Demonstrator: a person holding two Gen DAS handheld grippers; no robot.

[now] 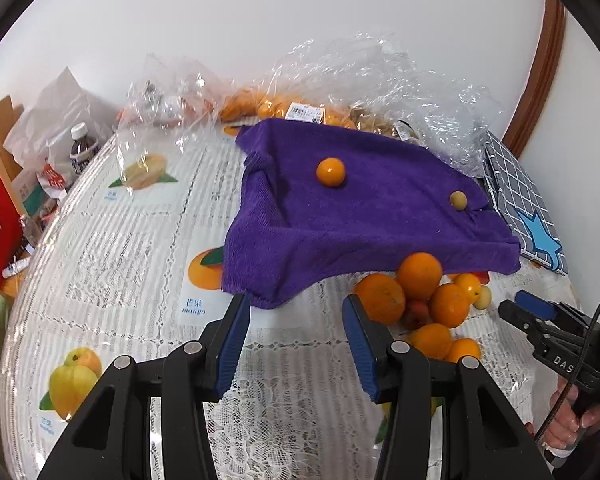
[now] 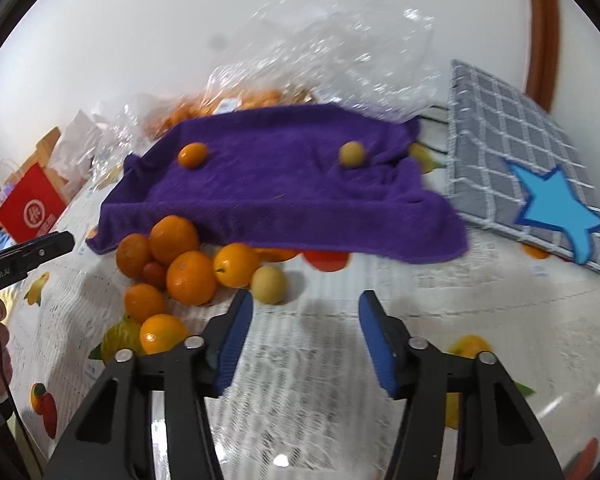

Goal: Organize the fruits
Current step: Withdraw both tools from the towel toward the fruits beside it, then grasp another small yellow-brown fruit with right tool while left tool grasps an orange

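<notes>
1. Jaws of both the left gripper and right gripper stand apart, holding nothing.
2. Oranges heap on the tabletop at the towel's near edge.
3. Two small fruits, perhaps kumquats, sit atop the towel.

Two low views, shared purple towel.

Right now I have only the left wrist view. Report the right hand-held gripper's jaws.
Observer: The right hand-held gripper is open, with nothing between its fingers.
Operator: Name whatever lies nearest it.
Observer: A pale yellow fruit sits on the table just ahead of its left pad, at the near edge of the orange pile.
</notes>
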